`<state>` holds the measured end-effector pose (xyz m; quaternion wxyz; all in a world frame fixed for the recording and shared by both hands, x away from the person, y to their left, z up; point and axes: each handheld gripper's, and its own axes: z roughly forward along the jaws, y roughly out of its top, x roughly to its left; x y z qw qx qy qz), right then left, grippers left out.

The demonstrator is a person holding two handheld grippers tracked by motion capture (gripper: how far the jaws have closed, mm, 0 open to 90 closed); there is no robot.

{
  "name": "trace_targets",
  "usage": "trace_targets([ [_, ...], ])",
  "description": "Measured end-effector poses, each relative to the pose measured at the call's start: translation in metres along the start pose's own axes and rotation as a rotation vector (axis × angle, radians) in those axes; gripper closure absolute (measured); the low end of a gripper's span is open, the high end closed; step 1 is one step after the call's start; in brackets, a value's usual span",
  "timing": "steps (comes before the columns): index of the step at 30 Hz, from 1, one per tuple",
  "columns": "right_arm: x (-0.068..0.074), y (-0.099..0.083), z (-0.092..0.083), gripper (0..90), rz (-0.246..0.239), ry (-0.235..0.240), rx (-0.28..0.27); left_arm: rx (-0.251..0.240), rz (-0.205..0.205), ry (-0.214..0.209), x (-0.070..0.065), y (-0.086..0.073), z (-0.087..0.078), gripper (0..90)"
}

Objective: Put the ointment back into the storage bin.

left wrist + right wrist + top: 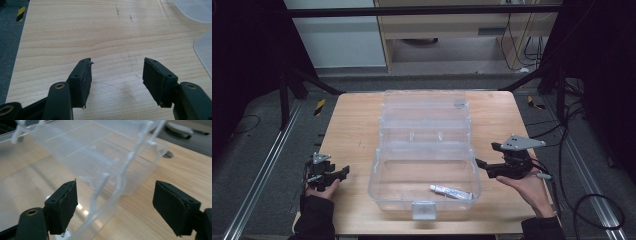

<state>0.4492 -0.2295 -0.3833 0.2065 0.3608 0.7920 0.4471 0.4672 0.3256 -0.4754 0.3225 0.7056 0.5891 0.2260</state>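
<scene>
The right gripper point(484, 167) hung at the right wall of the clear plastic box point(424, 150), its jaws spread wide with nothing between them, and in the right gripper view point(113, 195) that wall's rim rose through the gap without touching either pad. The step in hand looked like taking hold of the box, or reaching into it for the small white tube point(451, 191), and either would go best with the jaws kept wide until the rim or the tube sat squarely between the pads, then closed gently, since thin clear plastic flexes and slips. The left gripper point(343, 172) waited well left of the box over bare wooden table point(352, 135), equally wide open and holding nothing (its own view point(116, 67) showed plain wood grain between the jaws); it could steady the left wall if needed. The box stood open in the middle of the table, its stepped trays fanned back toward the far edge, a latch at the near wall, and the tube lay flat in the bottom compartment toward its near right corner.
</scene>
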Motion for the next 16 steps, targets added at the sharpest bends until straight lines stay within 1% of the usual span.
trace_targets([
  [2, -0.006, -0.006, -0.001, 18.5, 0.023, -0.034, -0.021, -0.003, 0.000, 0.001, 0.000, 0.000, -0.001, 40.9],
  [3, -0.011, -0.011, -0.001, 18.3, 0.046, -0.068, -0.028, -0.005, -0.002, 0.000, 0.000, 0.000, -0.001, 41.5],
  [5, -0.018, -0.017, -0.002, 17.2, 0.074, -0.111, -0.031, -0.007, -0.004, -0.001, 0.001, 0.000, -0.001, 42.1],
  [6, -0.022, -0.019, -0.002, 17.0, 0.080, -0.131, -0.041, -0.007, -0.004, -0.002, 0.001, 0.000, -0.001, 42.5],
  [7, -0.025, -0.023, -0.002, 16.3, 0.102, -0.150, -0.049, -0.008, -0.004, -0.003, 0.001, 0.000, -0.001, 42.8],
  [8, -0.028, -0.026, -0.002, 16.2, 0.118, -0.157, -0.047, -0.009, -0.003, -0.003, 0.001, 0.000, -0.001, 43.3],
  [10, -0.033, -0.035, -0.003, 16.1, 0.143, -0.204, -0.054, -0.011, -0.006, -0.005, 0.000, 0.001, -0.001, 44.9],
  [12, -0.037, -0.042, -0.002, 16.1, 0.167, -0.230, -0.047, -0.013, -0.004, -0.009, 0.000, 0.001, -0.001, 46.5],
  [14, -0.041, -0.049, -0.002, 15.9, 0.187, -0.239, -0.033, -0.012, -0.004, -0.010, 0.001, 0.001, -0.001, 47.0],
  [16, -0.045, -0.055, -0.001, 15.3, 0.196, -0.251, -0.019, -0.013, -0.005, -0.008, 0.001, 0.002, -0.001, 47.0],
])
